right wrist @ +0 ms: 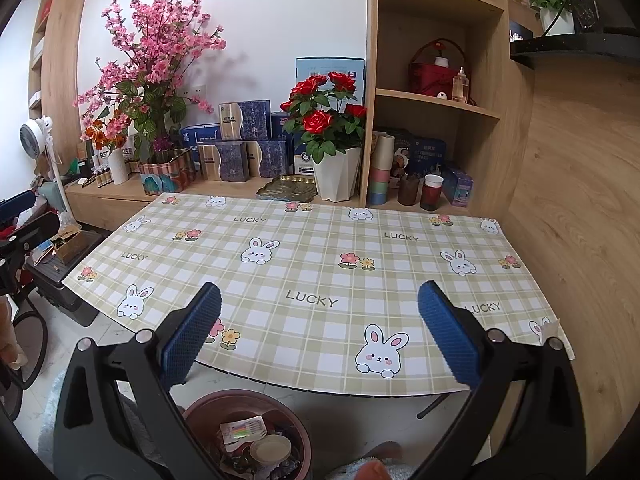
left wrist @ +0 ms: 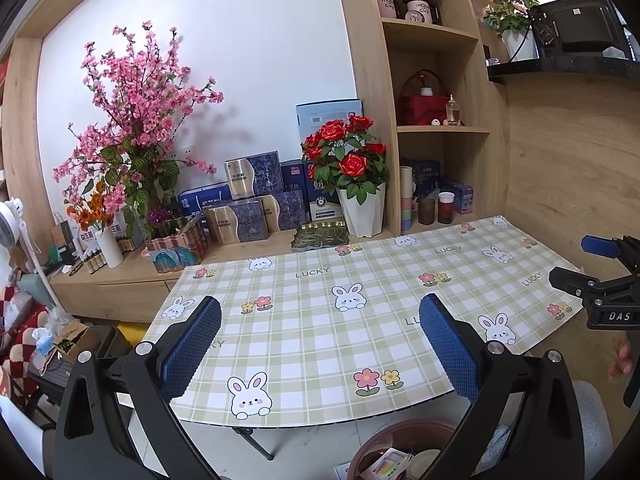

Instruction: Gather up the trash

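Note:
A brown round bin (right wrist: pixel 200 412) stands on the floor below the table's front edge; it holds trash: a white wrapper with coloured stripes (right wrist: pixel 244 430) and a round paper cup (right wrist: pixel 271 448). The bin also shows in the left wrist view (left wrist: pixel 384 440). My left gripper (left wrist: pixel 320 344) is open and empty above the table's front edge. My right gripper (right wrist: pixel 320 340) is open and empty above the same edge, and it shows from the side in the left wrist view (left wrist: pixel 592 264). The table (right wrist: pixel 320 248) has a green checked rabbit cloth with no trash seen on it.
A wooden ledge behind the table carries a white pot of red roses (right wrist: pixel 336 176), pink blossom (right wrist: pixel 156 60), blue and gold boxes (right wrist: pixel 236 148) and a gold tray (right wrist: pixel 286 190). Shelves (right wrist: pixel 436 96) with cups stand at the right. Clutter and a fan (right wrist: pixel 34 132) are at the left.

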`<action>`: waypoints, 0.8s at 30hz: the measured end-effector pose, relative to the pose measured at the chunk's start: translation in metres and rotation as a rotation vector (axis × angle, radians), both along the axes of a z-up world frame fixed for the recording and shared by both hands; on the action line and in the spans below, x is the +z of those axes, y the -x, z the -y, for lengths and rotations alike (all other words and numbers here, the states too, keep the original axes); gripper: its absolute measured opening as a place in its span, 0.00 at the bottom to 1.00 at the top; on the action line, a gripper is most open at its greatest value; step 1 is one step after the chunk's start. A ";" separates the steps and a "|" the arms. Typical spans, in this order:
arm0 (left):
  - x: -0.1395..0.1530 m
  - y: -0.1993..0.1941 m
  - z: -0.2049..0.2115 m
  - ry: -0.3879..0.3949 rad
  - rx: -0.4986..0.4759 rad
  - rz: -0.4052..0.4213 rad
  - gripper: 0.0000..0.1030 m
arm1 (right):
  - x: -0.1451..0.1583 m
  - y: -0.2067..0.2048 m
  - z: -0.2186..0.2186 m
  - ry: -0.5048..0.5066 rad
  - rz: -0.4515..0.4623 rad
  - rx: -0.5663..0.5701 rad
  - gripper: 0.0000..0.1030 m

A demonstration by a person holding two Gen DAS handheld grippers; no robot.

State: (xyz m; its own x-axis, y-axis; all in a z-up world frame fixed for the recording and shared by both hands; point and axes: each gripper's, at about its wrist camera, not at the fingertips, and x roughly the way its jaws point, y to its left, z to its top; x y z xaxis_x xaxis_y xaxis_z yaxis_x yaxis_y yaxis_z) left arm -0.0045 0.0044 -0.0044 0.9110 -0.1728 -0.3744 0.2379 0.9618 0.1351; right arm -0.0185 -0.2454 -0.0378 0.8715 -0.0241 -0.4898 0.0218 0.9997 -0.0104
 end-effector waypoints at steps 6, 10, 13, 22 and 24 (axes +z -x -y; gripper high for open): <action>0.001 -0.002 -0.002 0.001 0.011 -0.011 0.94 | 0.000 0.000 0.000 -0.001 0.000 -0.001 0.94; 0.001 -0.004 -0.004 0.007 0.021 -0.016 0.94 | 0.000 0.000 0.001 -0.001 -0.001 0.000 0.94; 0.001 -0.003 -0.004 0.004 0.023 -0.015 0.94 | 0.000 0.001 0.001 0.001 -0.002 -0.003 0.94; 0.000 -0.004 -0.005 -0.005 0.025 -0.017 0.94 | 0.001 0.003 0.002 -0.001 -0.002 -0.005 0.94; 0.000 -0.004 -0.005 -0.003 0.024 -0.019 0.94 | 0.001 0.003 0.002 -0.002 -0.003 -0.006 0.94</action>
State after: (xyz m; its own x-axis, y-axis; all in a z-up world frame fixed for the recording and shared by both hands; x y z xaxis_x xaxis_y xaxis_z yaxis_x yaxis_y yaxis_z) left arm -0.0006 0.0097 -0.0046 0.9078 -0.1493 -0.3920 0.2169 0.9670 0.1339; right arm -0.0214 -0.2476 -0.0365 0.8696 -0.0281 -0.4929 0.0276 0.9996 -0.0083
